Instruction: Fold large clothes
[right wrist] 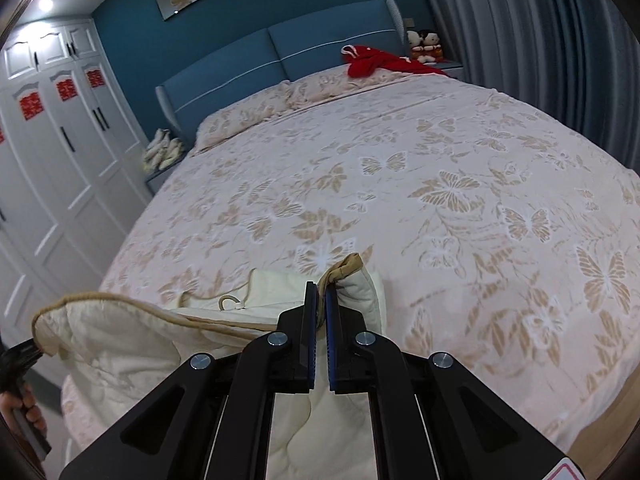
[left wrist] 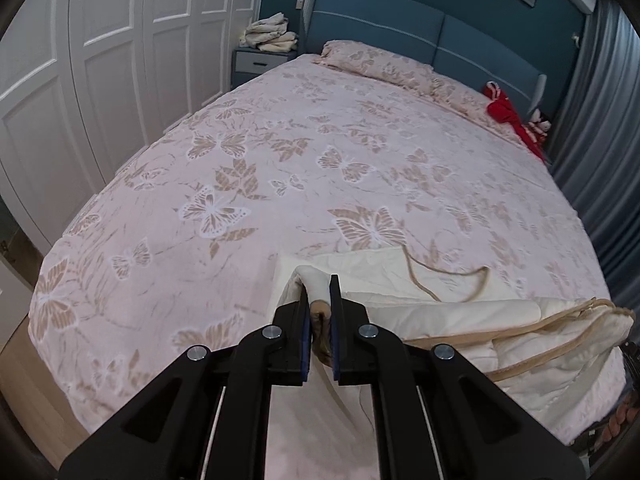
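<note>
Both grippers clamp a cream quilted garment point(left wrist: 460, 320) at the near edge of a butterfly-print bed point(left wrist: 280, 152): left gripper point(left wrist: 320, 308), right gripper point(right wrist: 321, 304). Beyond lies open bedspread; a red garment point(right wrist: 376, 62) sits near the headboard point(left wrist: 400, 36).

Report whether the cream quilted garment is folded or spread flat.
Partly folded. The cream garment is doubled over at the bed's near edge, its tan-trimmed corners pinched in the left gripper and right gripper.
</note>
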Demonstrator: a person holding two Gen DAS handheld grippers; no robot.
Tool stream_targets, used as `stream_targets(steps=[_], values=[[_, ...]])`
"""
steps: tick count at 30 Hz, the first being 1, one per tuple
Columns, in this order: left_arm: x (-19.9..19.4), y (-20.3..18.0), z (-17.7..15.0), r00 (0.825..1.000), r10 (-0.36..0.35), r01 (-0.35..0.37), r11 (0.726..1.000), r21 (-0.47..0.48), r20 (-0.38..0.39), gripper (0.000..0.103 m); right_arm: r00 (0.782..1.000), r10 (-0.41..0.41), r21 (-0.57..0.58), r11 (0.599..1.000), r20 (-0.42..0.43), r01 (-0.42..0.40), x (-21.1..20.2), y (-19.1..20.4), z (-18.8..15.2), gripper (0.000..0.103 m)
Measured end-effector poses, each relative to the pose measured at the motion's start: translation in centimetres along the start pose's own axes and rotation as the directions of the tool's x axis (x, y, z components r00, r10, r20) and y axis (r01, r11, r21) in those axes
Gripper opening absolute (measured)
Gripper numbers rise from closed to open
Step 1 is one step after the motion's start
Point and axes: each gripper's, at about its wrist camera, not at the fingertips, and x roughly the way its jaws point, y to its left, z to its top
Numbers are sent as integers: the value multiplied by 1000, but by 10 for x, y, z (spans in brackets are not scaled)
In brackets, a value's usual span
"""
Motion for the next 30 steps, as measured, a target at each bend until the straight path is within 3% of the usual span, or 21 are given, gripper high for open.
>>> stream_targets(steps=[6,18,30], values=[[49,-6,-1,997,60,-60,998,19,-40,6,999,-46,19,999,-13,46,47,2,-3,3],[125,-9,-8,986,104,-101,994,32,-128,7,993,-98,51,994,-73,102,115,-8,-18,3],[174,-12,-22,977,126,-119,992,53,-175,8,980,-136,38,989,-148,143,161,-18,-38,3]])
